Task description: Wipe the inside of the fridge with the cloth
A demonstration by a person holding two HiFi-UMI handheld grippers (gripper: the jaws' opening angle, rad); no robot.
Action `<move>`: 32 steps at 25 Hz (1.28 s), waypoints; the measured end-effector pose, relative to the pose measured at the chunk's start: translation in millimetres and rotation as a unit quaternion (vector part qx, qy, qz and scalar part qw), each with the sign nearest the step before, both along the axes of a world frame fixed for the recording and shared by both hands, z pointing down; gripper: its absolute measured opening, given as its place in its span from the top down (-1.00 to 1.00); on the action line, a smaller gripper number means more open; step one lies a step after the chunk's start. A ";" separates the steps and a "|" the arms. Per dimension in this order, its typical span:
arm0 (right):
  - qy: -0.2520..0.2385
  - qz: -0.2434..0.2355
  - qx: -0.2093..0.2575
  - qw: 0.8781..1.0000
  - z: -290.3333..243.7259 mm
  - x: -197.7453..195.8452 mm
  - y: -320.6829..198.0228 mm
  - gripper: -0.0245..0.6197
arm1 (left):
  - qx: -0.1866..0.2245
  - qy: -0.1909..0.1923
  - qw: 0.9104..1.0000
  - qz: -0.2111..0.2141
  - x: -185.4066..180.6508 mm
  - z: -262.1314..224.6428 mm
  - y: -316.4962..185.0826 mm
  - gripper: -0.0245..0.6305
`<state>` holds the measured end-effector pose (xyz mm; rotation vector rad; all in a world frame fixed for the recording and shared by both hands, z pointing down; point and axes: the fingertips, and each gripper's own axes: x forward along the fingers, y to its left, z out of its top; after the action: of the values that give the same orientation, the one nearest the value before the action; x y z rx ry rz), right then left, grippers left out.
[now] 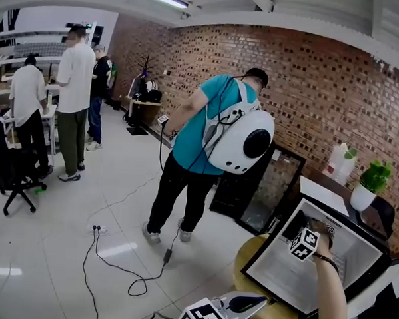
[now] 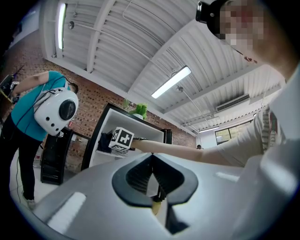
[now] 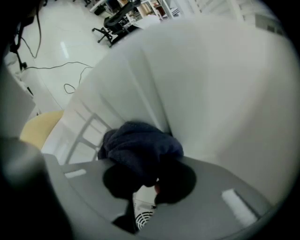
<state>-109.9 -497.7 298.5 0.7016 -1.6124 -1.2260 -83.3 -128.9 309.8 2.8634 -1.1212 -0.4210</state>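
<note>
A small fridge (image 1: 268,249) with a black frame and white inside stands open at the lower right of the head view. My right gripper (image 1: 296,231) reaches into it, shut on a dark blue cloth (image 1: 292,224). In the right gripper view the bunched cloth (image 3: 140,147) sticks out of the right gripper (image 3: 146,180) and lies against the white inner wall (image 3: 215,93), beside a wire shelf (image 3: 84,136). My left gripper (image 1: 245,302) is held low in front of the fridge, outside it. Its jaws are shut and empty in the left gripper view, where the left gripper (image 2: 152,183) points up toward the fridge (image 2: 104,136).
A person in a teal shirt with a white backpack (image 1: 237,137) bends over just left of a black cabinet (image 1: 255,185). Cables (image 1: 118,251) trail on the floor. A round wooden top (image 1: 251,255) shows under the fridge front. A potted plant (image 1: 370,183) stands behind. More people (image 1: 73,95) stand far left.
</note>
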 end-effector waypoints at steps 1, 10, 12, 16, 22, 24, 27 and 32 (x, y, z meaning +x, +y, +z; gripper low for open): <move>0.004 -0.008 0.005 1.000 -0.1 0.7 11.1 0.76 | -0.002 -0.002 1.000 0.002 3.3 2.7 -1.0 0.93; -0.101 -0.098 -0.033 0.990 -9.4 -18.4 114.5 0.76 | -0.006 -0.014 1.000 0.004 9.8 16.5 -5.3 0.93; -0.155 -0.089 -0.052 0.983 -22.8 -14.7 132.7 0.76 | -0.004 -0.016 1.000 0.001 6.0 14.3 0.0 0.93; -0.221 -0.004 -0.007 0.975 -37.5 45.6 111.1 0.76 | -0.007 -0.015 1.000 0.009 10.5 13.7 4.0 0.93; -0.270 0.109 0.078 0.953 -68.0 122.8 51.4 0.76 | -0.013 -0.019 1.000 0.017 18.3 14.3 3.8 0.93; -0.298 0.110 0.062 0.946 -75.4 121.6 37.9 0.76 | -0.014 -0.023 0.999 0.020 23.4 16.4 4.2 0.93; -0.306 0.104 0.073 0.943 -85.7 103.6 16.8 0.76 | -0.012 -0.024 0.999 0.026 27.9 16.5 5.0 0.93; -0.322 0.094 0.070 0.939 -93.0 54.2 -21.2 0.76 | -0.011 -0.020 0.999 0.026 24.8 15.4 4.7 0.93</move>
<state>-55.7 -518.9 205.5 1.4270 -1.9253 -1.0284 -58.6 -124.2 325.1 2.8870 -1.0472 -0.3489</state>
